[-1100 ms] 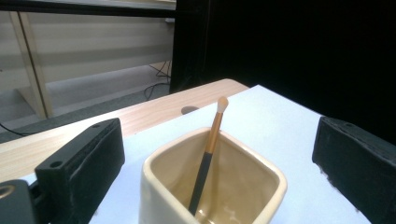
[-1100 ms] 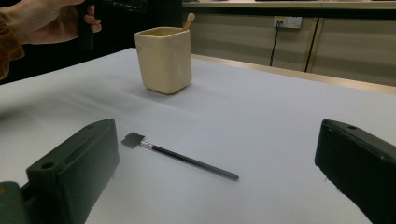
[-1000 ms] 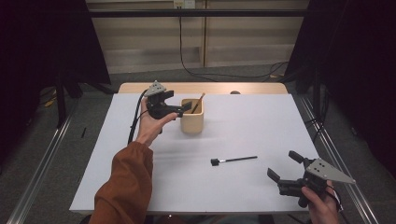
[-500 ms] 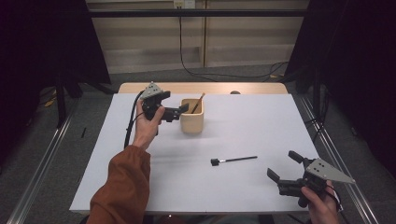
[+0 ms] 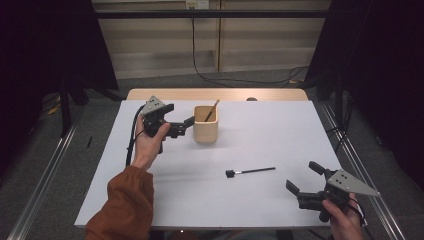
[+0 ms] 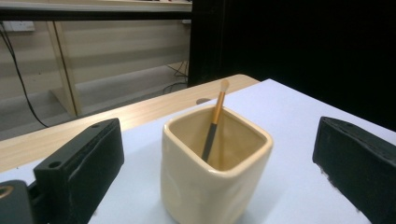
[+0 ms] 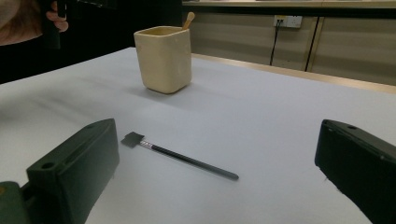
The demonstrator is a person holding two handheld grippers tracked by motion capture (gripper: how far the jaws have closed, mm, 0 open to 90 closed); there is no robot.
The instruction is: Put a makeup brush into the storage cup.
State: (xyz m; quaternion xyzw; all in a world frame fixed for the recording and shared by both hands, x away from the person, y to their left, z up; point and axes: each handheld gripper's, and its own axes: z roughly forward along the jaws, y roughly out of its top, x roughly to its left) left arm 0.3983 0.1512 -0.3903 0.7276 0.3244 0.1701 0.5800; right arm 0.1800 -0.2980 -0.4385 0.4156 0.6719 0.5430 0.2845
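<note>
On the table: a white cover (image 5: pixel 280 125) lies over the wooden top, and I work at it with one gripper in each hand.
Left gripper: my left gripper (image 5: pixel 185 125) hangs just beside the left wall of the cup, above the cover, and does not touch the cup.
Left jaws: they stand wide open and hold nothing; in the left gripper view the cup sits between them, a little ahead.
Cup: the beige square cup (image 5: pixel 205 123) stands upright in the far middle part of the table; it looks glazed and has rounded corners (image 6: pixel 212 172).
Brush in cup: a small brush (image 6: pixel 214 123) with orange and black handle leans inside the cup, its pale tip above the rim, tilted to the far right corner in the high view.
Right gripper: my right gripper (image 5: pixel 304 184) is low at the near right corner of the table, well apart from the cup.
Right jaws: also wide open, with nothing between the pads.
Black brush: a thin black brush (image 5: pixel 250 171) lies flat on the cover, between the cup and my right gripper; in the right gripper view it is just ahead of the jaws (image 7: pixel 180 157), its flat head to the left.
</note>
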